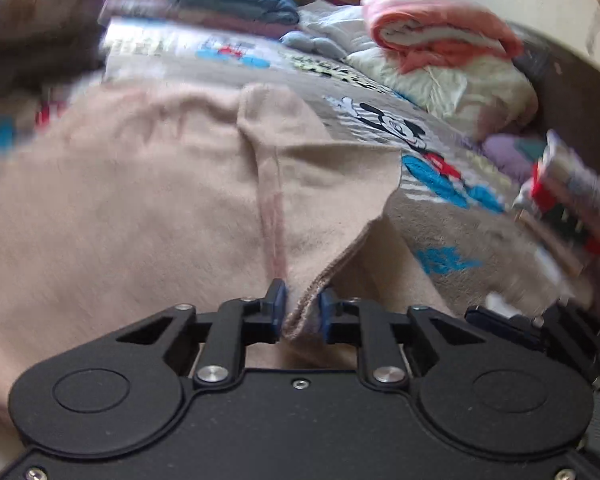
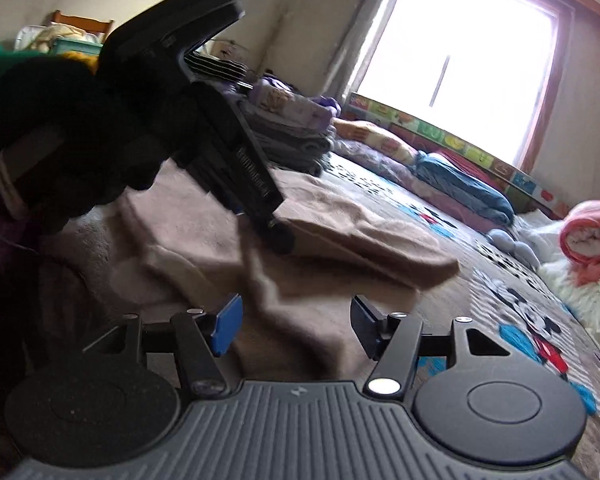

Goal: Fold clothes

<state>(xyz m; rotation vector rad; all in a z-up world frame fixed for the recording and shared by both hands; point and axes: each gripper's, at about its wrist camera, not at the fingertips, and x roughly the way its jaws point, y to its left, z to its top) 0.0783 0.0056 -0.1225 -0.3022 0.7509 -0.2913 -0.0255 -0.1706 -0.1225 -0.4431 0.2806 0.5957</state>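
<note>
Garment: beige knit garment (image 1: 148, 200) lying across the near part of the bed (image 1: 440, 232), spread over the cartoon-print cover, one flap already turned over toward the middle.

Left gripper (image 1: 300, 312): fingers clenching on a ribbed hem edge of the garment, holding the cloth bunched between the blue pads (image 1: 278, 304); likely gripping there so the hem can be lifted and carried across as a fold line.

Right gripper (image 2: 296, 328): fingers standing released and wide apart, hovering just above a loose fold of the beige cloth, grasping nothing; probably lining up to take a second corner so the layer stays taut.

Other view of the left gripper (image 2: 236, 184): reaching down onto the garment's folded upper layer (image 2: 360, 236) from the near edge of the bed, gloved hand (image 2: 72, 128) wrapping its handle.

Surroundings: pink rolled blanket (image 1: 440, 36) and blue bedding (image 1: 236, 2) sitting toward the far edge of the bed, well apart from the garment; stack of folded purple-grey items (image 2: 296, 132) resting near the far left corner under the window (image 2: 460, 56).

Stage, as judged: mid-fold, one side gripped, other side not yet taken.

Risk, as judged: soft knit sagging or slipping if lifted by one edge alone.
</note>
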